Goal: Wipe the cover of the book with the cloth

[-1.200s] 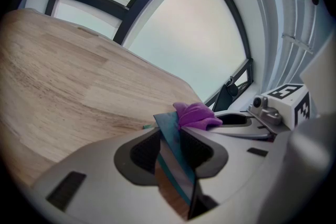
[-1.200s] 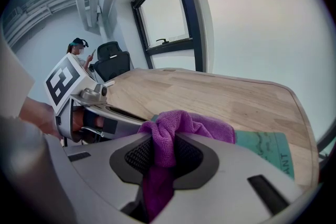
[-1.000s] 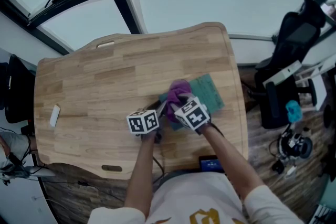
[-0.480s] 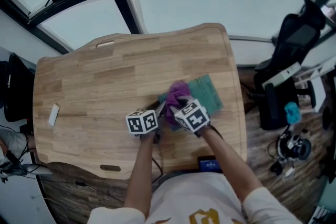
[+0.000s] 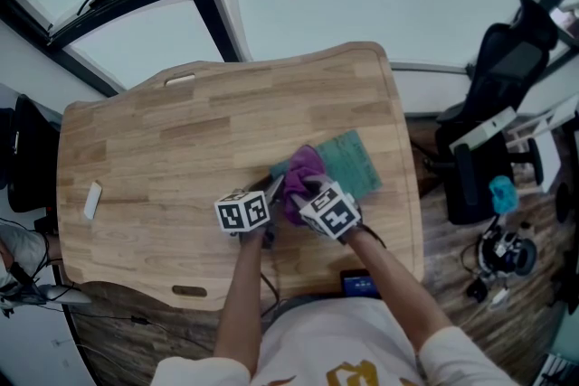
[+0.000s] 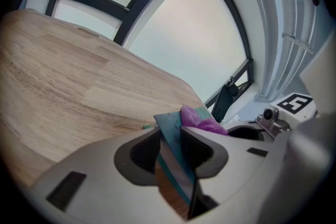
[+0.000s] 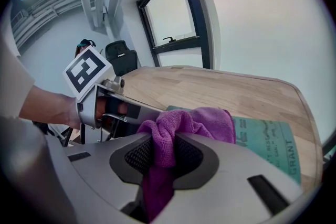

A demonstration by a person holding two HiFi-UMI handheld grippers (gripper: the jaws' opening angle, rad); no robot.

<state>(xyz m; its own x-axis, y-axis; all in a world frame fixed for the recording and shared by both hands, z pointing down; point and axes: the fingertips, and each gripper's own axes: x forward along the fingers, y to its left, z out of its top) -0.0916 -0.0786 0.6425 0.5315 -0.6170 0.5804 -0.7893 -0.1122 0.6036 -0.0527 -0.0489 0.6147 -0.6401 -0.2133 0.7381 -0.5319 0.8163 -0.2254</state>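
While the left claw grips the book, lying lengthwise left-to-right, the right claw clamps the cloth.

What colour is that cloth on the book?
Purple; the cloth, lying on the teal book, shows best in the right gripper view.
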